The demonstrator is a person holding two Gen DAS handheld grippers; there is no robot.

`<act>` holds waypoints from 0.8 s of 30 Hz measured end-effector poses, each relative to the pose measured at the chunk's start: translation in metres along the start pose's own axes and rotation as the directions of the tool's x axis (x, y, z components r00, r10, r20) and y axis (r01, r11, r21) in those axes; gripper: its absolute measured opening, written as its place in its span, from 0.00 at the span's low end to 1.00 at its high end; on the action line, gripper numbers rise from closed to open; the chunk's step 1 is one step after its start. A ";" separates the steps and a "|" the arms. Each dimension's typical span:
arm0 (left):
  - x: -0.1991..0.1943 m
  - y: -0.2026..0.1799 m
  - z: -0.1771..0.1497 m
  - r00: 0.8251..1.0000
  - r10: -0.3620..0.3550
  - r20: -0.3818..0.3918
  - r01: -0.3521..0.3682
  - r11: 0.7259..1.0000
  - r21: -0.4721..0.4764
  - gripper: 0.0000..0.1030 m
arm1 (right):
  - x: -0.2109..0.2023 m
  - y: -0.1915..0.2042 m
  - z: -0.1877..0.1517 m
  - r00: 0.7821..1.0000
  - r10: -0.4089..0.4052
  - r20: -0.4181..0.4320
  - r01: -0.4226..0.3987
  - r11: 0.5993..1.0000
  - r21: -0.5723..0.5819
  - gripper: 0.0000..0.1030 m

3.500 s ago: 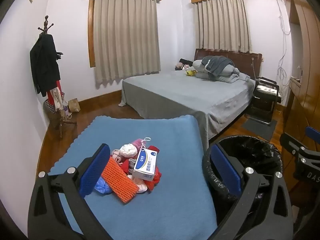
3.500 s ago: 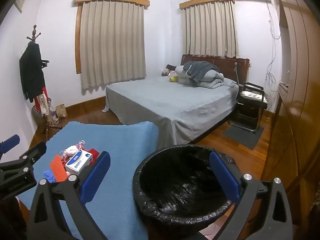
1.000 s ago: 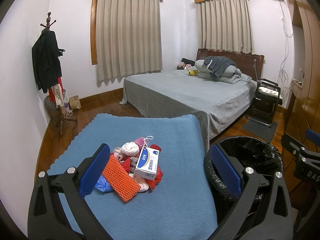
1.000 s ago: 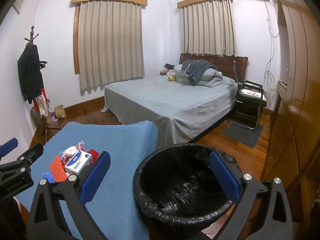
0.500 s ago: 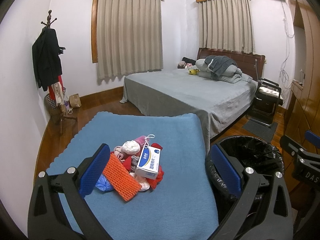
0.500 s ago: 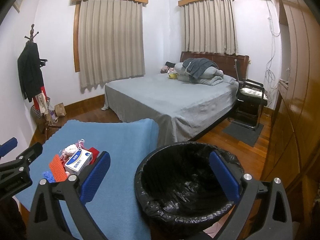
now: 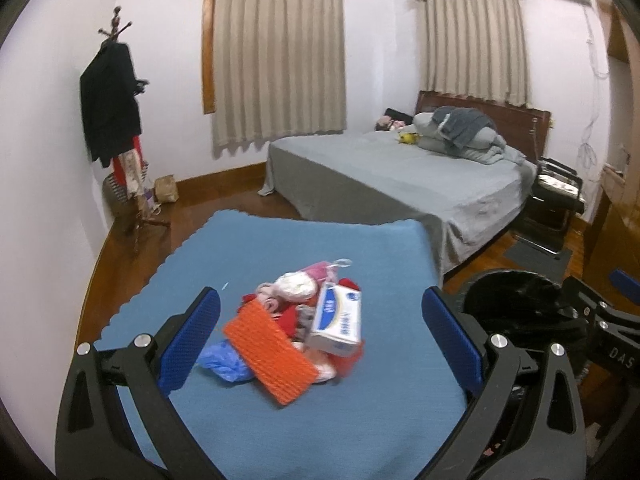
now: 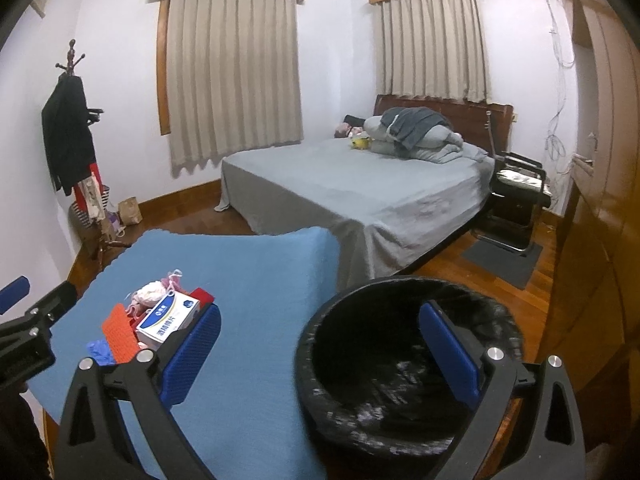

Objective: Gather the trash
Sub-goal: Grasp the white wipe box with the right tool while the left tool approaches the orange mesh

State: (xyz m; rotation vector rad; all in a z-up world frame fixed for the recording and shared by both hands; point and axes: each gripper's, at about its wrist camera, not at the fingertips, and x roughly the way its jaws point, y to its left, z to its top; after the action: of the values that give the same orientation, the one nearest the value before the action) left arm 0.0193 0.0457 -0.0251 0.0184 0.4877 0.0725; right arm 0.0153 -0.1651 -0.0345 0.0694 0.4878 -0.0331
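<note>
Hovering above the blue cloth, the left gripper was spread wide and empty, framing the trash pile, apparently so either jaw could close on a piece. The white box lay atop the orange mesh. The right gripper, likewise wide and empty, hung over the black-lined bin just beside the cloth, probably placed for short drops.
</note>
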 end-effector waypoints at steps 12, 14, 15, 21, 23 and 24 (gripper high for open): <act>0.051 0.077 -0.019 0.993 0.112 -0.039 -0.113 0.993 -0.025 0.95 | 0.069 0.078 -0.005 0.991 0.110 -0.076 -0.112 0.993 -0.025 0.94; 0.061 0.089 -0.023 0.992 0.120 -0.044 -0.121 0.992 -0.027 0.95 | 0.081 0.092 -0.007 0.987 0.130 -0.091 -0.133 0.990 -0.034 0.94; 0.066 0.094 -0.024 0.991 0.125 -0.047 -0.127 0.992 -0.029 0.95 | 0.087 0.100 -0.008 0.985 0.139 -0.100 -0.143 0.989 -0.037 0.94; 0.088 0.124 -0.032 0.984 0.168 -0.064 -0.171 0.985 -0.040 0.95 | 0.115 0.136 -0.014 0.974 0.171 -0.150 -0.180 0.982 -0.051 0.94; 0.093 0.132 -0.035 0.982 0.178 -0.068 -0.181 0.983 -0.041 0.95 | 0.121 0.145 -0.017 0.972 0.174 -0.156 -0.184 0.981 -0.058 0.94; 0.096 0.135 -0.036 0.981 0.182 -0.072 -0.185 0.982 -0.043 0.95 | 0.125 0.150 -0.018 0.971 0.174 -0.163 -0.186 0.981 -0.060 0.94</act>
State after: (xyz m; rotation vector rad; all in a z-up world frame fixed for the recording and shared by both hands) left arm 0.0779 0.1878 -0.0966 0.0126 0.5509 0.2668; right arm 0.1247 -0.0165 -0.1007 0.0427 0.6387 0.1704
